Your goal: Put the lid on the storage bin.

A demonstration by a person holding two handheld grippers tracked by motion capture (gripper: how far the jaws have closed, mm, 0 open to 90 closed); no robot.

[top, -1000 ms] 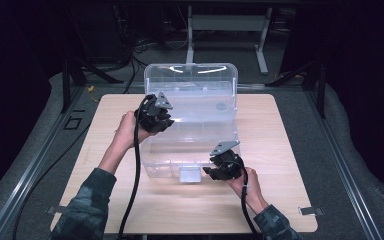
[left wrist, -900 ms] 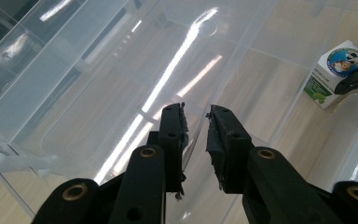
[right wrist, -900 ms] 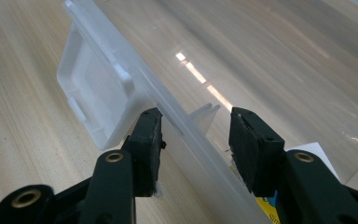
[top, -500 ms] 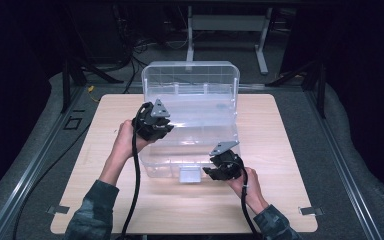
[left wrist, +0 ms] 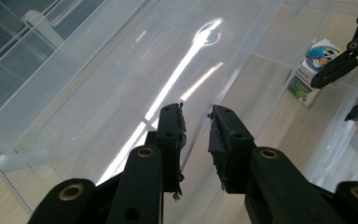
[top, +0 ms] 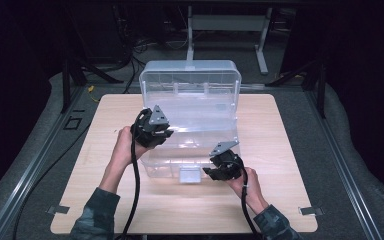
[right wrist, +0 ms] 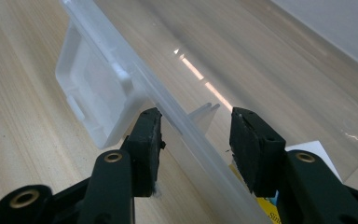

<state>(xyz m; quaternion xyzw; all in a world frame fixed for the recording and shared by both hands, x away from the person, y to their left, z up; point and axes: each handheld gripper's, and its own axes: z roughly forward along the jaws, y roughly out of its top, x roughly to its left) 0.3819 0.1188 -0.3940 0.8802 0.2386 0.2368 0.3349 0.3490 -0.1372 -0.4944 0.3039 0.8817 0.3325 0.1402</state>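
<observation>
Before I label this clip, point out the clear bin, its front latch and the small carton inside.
clear bin (top: 190,70): high view, far rim of raised lid.
front latch (top: 190,175): high view, middle of the white flap.
small carton (left wrist: 313,70): left gripper view, printed front face.

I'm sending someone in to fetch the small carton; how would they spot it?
On the wooden table stands a clear plastic bin with its lid up. The small carton stands inside it, at the near right end. It is the only printed thing there: white and green with a cartoon picture.
</observation>
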